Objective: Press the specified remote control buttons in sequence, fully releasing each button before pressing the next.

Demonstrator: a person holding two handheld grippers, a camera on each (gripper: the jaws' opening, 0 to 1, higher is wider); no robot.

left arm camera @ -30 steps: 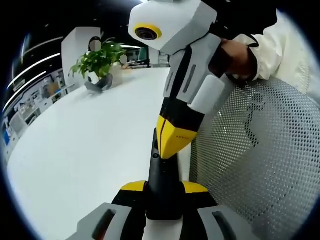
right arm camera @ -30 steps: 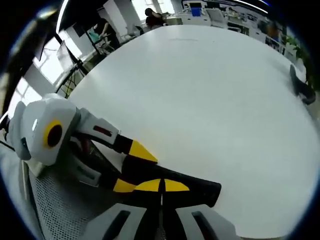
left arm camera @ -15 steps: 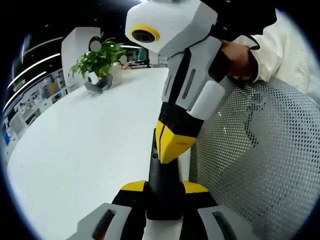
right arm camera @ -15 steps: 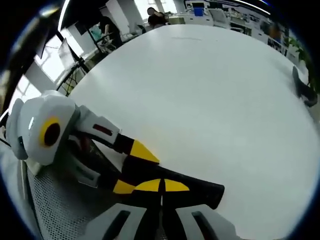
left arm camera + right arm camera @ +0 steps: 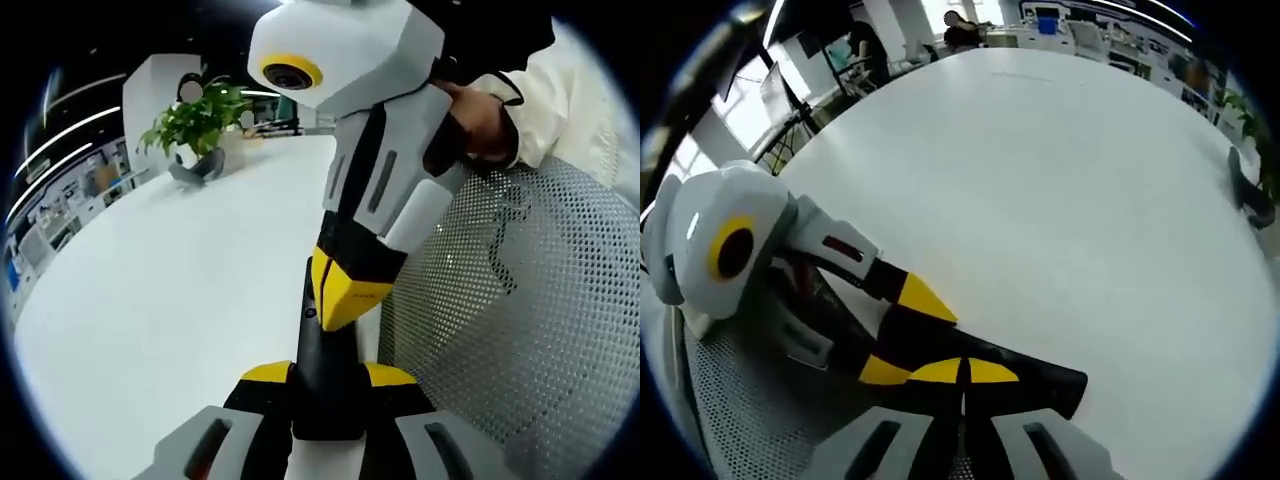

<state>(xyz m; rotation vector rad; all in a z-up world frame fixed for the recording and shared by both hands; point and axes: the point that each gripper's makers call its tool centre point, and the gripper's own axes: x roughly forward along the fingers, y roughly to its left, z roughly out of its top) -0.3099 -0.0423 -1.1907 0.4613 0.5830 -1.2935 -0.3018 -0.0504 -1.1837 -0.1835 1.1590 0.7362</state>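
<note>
A black remote [image 5: 318, 345] stands on end between the yellow-tipped jaws of my left gripper [image 5: 328, 373], which is shut on its lower part. My right gripper [image 5: 340, 298] comes down from above, jaws shut, with its yellow tips against the remote's face. In the right gripper view, my right gripper [image 5: 962, 372] has its tips together on the remote [image 5: 1045, 383]. There my left gripper [image 5: 902, 335] reaches in from the left and clamps the remote's other end. The buttons are hidden under the tips.
The white table [image 5: 170, 290] stretches away, with a potted plant [image 5: 195, 125] at its far end. Its dark pot [image 5: 1247, 192] sits at the right edge. A mesh chair back [image 5: 520, 330] stands close on the right. A person's hand [image 5: 480, 110] holds the right gripper.
The right gripper has leaned a little and its tips sit slightly lower on the remote. The left gripper and the remote have stayed put.
</note>
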